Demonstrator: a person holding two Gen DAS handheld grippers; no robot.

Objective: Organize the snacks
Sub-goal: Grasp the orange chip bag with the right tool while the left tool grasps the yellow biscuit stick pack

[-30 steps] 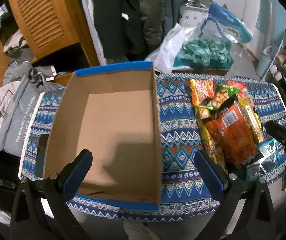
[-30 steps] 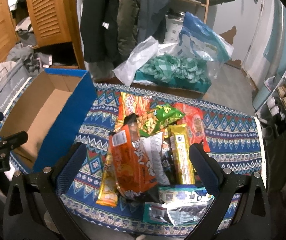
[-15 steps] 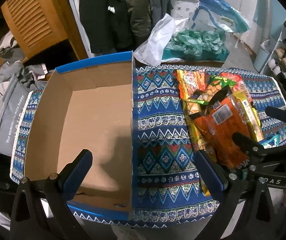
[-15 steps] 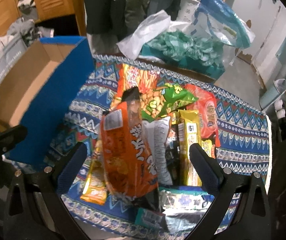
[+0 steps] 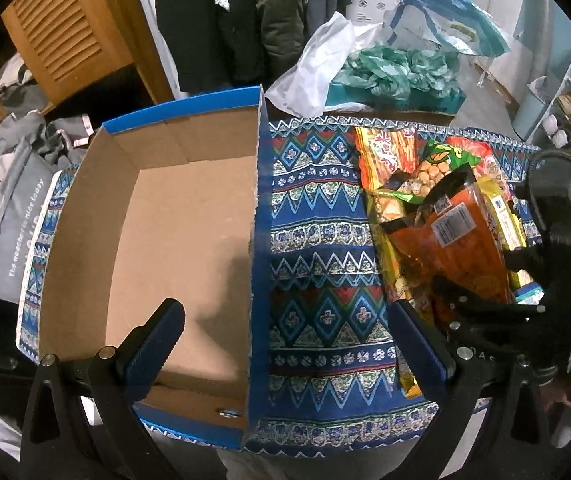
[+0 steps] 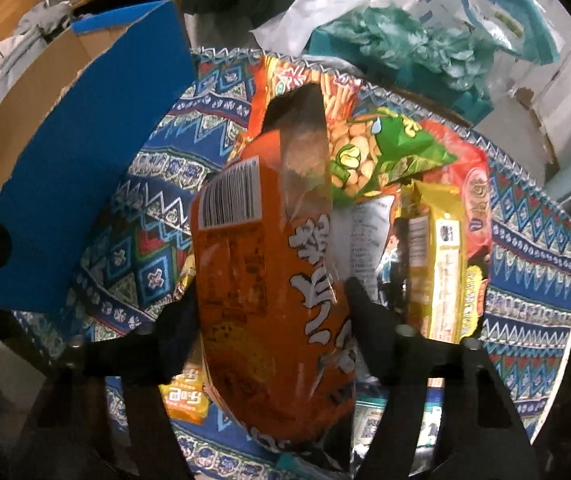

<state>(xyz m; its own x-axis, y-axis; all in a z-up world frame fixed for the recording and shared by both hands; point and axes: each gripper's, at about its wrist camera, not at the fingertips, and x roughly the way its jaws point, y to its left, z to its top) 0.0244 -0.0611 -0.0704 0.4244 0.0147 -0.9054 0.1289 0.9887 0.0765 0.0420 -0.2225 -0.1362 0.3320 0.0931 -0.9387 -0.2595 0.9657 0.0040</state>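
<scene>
The orange snack bag [image 6: 269, 292] lies on top of the snack pile [image 5: 425, 184] toward the right end of the table [image 5: 317, 240], its barcode label facing up and its dark sealed end pointing at the table's far edge. Your right gripper [image 6: 273, 308] straddles this bag: one finger sits at each long side of it, the jaws are closing, and the pads appear to meet the wrapper, though the blur leaves firm contact uncertain. Under and beside the orange bag you see a green peanut packet [image 6: 385, 148], a red-orange packet of sticks [image 5: 385, 152], a long yellow bar [image 6: 445, 264] and a small yellow packet [image 6: 185, 396] near the table's front edge. A blue patterned cloth [image 6: 145, 256] covers the table. The open cardboard box [image 5: 173, 240], blue outside and brown inside, occupies the left end of the table, with bare cloth between it and the pile. Your left gripper [image 5: 281, 332] hangs released, its fingers spread wide above the box's right wall and front edge, holding nothing. Beyond the far edge lie plastic bags [image 5: 385, 64] and hanging coats [image 5: 225, 12].
</scene>
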